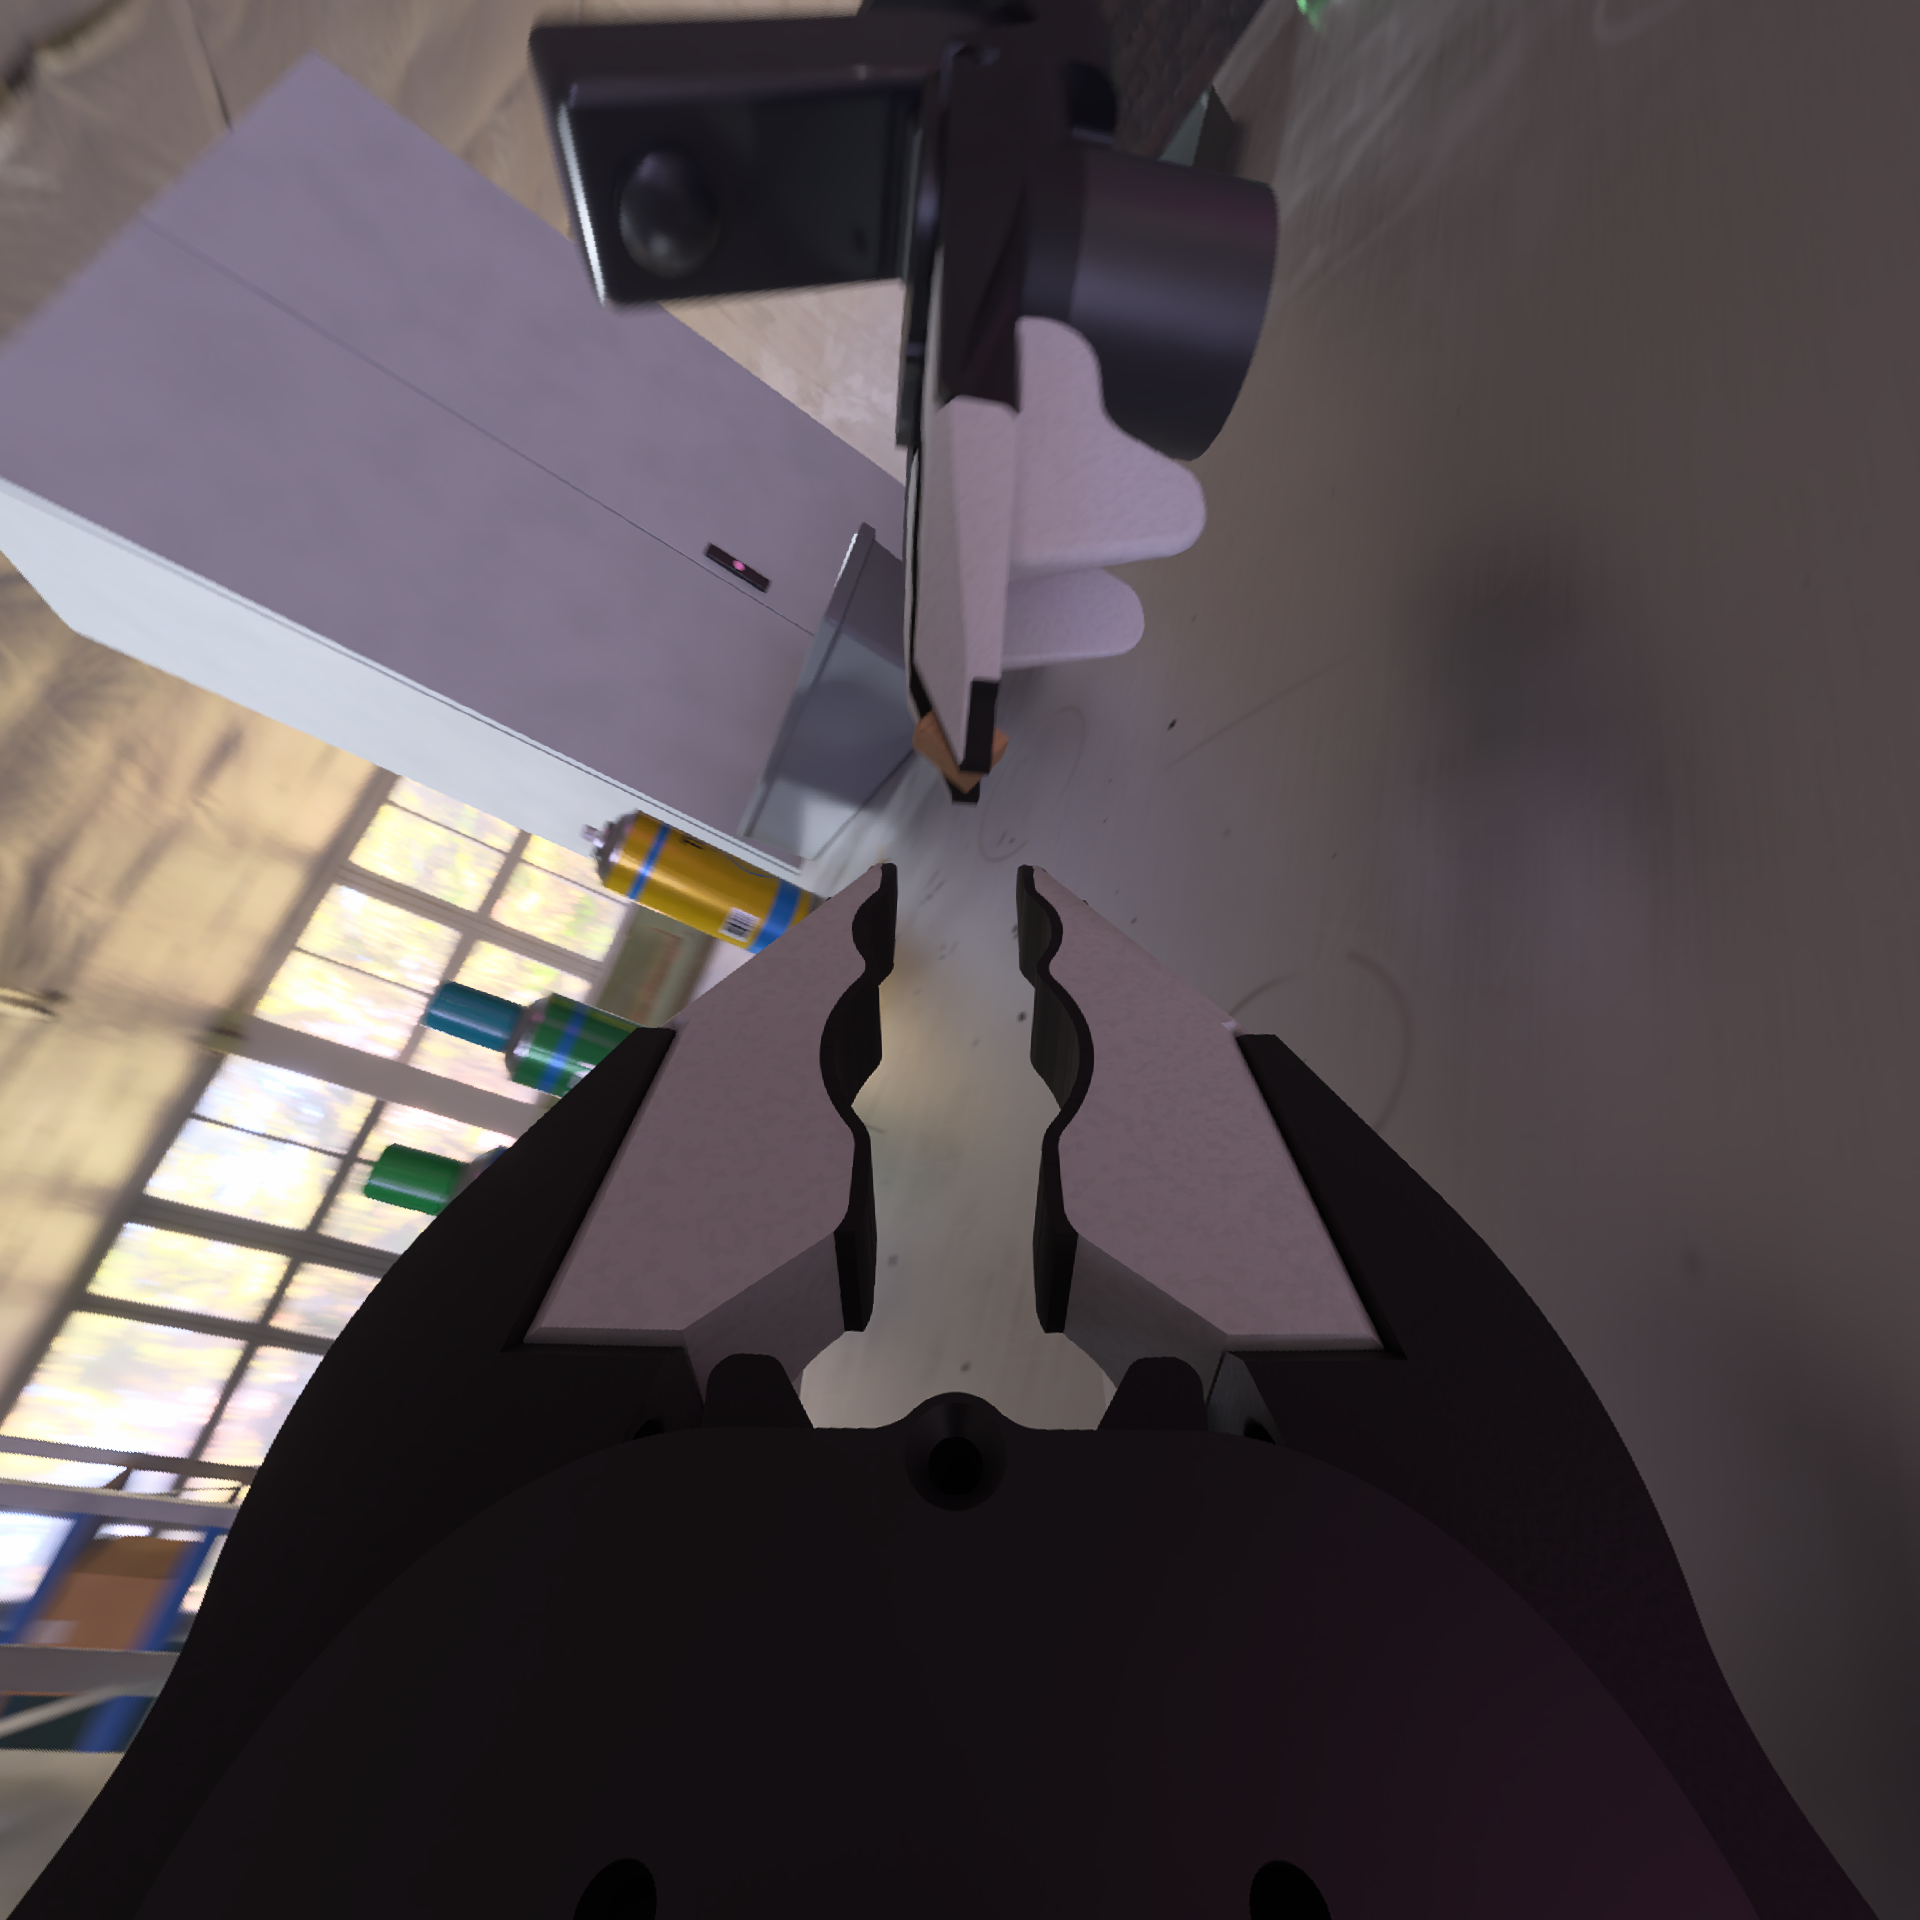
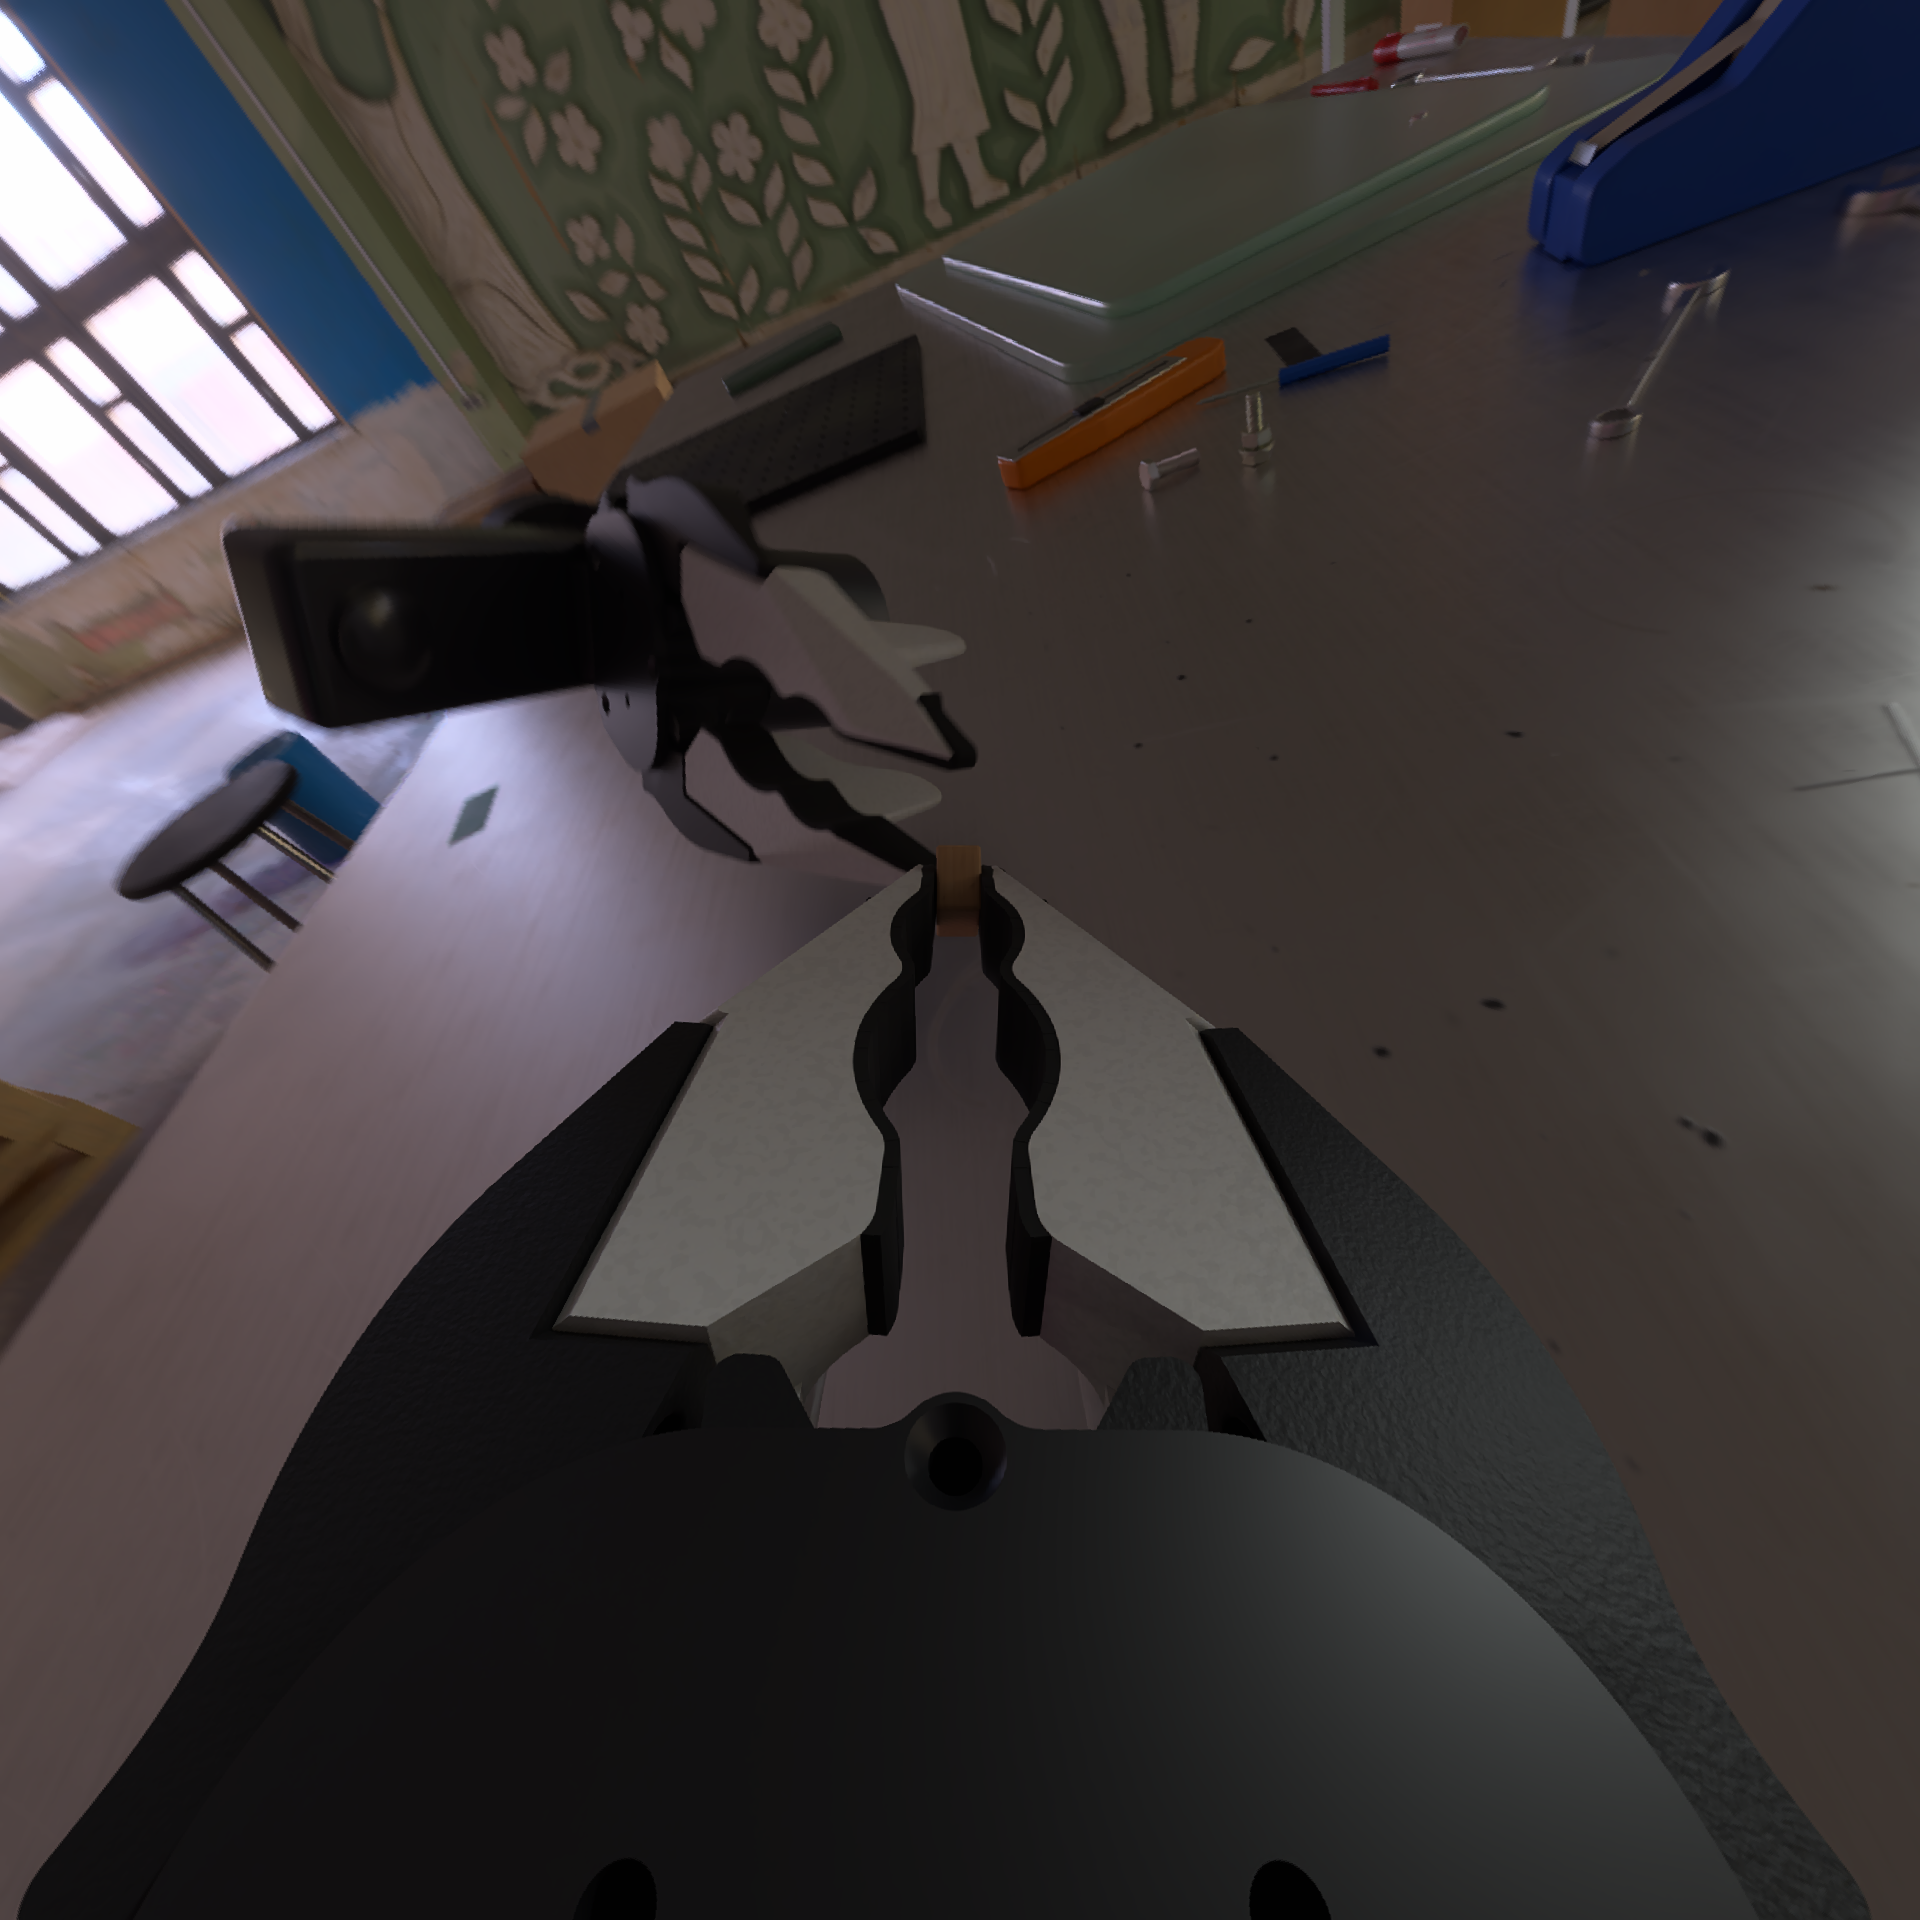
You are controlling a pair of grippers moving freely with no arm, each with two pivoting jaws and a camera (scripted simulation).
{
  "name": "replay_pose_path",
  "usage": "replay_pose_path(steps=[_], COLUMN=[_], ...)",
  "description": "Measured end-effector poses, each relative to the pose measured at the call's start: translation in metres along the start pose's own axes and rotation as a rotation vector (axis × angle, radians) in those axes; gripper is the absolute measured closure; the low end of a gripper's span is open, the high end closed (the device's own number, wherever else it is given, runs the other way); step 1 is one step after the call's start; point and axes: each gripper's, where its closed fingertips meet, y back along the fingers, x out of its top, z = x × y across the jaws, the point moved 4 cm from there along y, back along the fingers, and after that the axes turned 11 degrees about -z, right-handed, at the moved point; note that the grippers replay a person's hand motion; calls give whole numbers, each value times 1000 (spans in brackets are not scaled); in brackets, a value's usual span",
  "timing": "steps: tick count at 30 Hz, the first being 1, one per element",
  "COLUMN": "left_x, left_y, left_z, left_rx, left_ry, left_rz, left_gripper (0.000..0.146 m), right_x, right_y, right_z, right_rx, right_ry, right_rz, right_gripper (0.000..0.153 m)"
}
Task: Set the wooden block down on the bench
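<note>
The small wooden block (image 2: pixel 958 888) sits pinched between the tips of my right gripper (image 2: pixel 957 883), which is shut on it. In the left wrist view the right gripper (image 1: pixel 962 774) points its tips at the grey bench (image 1: pixel 1455 935). The block (image 1: pixel 928 740) peeks out on both sides of the fingers. I cannot tell whether the block touches the bench. My left gripper (image 1: pixel 956 883) is open and empty, its tips a short way from the block. It also shows in the right wrist view (image 2: pixel 940 805), just left of the block.
A white cabinet (image 1: pixel 416 468), a grey metal box (image 1: pixel 842 707) and spray cans (image 1: pixel 707 883) stand near the left gripper. Farther along the bench (image 2: pixel 1351 727) lie an orange utility knife (image 2: pixel 1112 410), bolts (image 2: pixel 1169 473), a black perforated plate (image 2: pixel 810 426), a green slab (image 2: pixel 1195 260) and a blue dispenser (image 2: pixel 1714 135).
</note>
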Motion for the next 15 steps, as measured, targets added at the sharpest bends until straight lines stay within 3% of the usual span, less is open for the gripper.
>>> replay_pose_path(steps=[3,7,11,15], left_x=[1,-2,-6,-9], left_y=[-4,-11,-23,-29], left_z=[-5,-26,-40,-47], left_rx=[-68,-23,68,136], left_ry=[183,425,521,540], left_rz=[5,28,67,142], left_gripper=[118,117,122,122], right_x=[-13,-59,-101,-129], right_y=[24,78,133,147], right_z=[-6,-7,0,2], right_rx=[-80,-266,-444,-476], right_ry=[80,135,52,-5], right_rz=[-37,-182,-180,-236], right_gripper=[145,145,145,145])
